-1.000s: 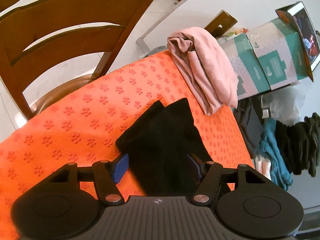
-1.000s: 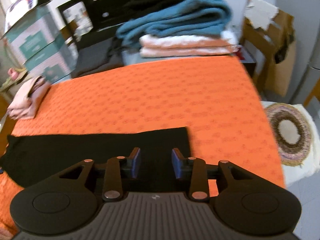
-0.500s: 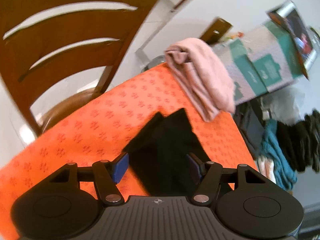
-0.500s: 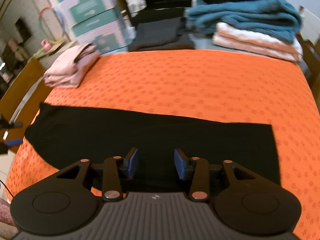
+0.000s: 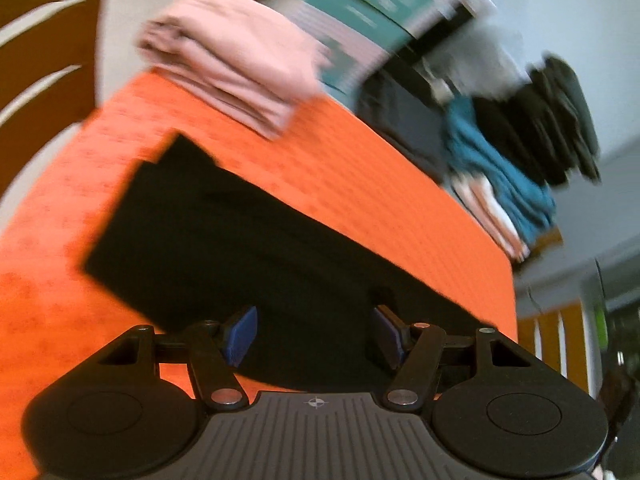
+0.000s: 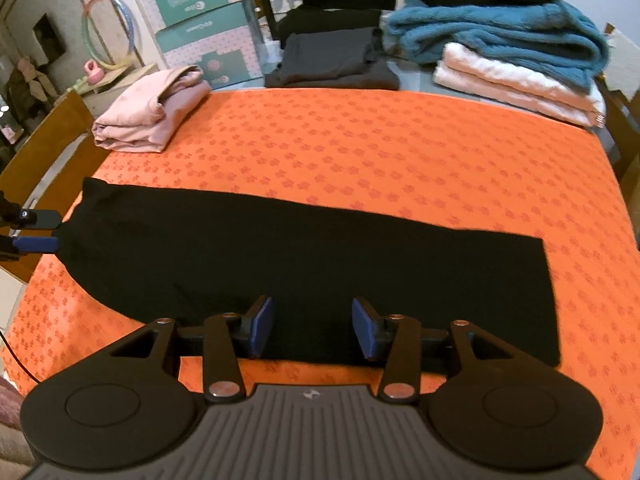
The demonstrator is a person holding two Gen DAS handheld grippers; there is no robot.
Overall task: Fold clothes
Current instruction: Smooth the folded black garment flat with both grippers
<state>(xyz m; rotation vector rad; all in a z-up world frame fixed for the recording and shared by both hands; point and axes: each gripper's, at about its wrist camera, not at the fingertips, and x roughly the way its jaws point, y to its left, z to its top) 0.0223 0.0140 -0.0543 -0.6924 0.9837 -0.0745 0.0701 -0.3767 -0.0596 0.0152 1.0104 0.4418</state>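
A long black garment (image 6: 304, 264), folded into a narrow flat band, lies across the near half of the counter, which is covered by an orange cloth printed with small flower motifs (image 6: 360, 152). In the right wrist view the band runs from the cloth's left edge, where its end narrows to a rounded, slightly peaked corner, to a square-cut end near the right edge. Its surface is smooth and matte, with faint creases near the left end; its near edge lies just short of the cloth's front border.

The right gripper (image 6: 313, 332) is held above the near edge of the black garment, jaws apart, holding nothing. The left gripper (image 5: 316, 336) is likewise above the garment with jaws apart and nothing between them; its view is motion-blurred. In the right wrist view the left gripper's fingers (image 6: 34, 244) appear at the left end of the black garment; whether they touch the fabric cannot be told.

Beyond the black garment, at the cloth's far left corner, rests a folded pink garment (image 6: 150, 120). Past the cloth's far edge lie a folded dark grey garment (image 6: 332, 60) and a stack of teal, white and black folded textiles (image 6: 516, 48).
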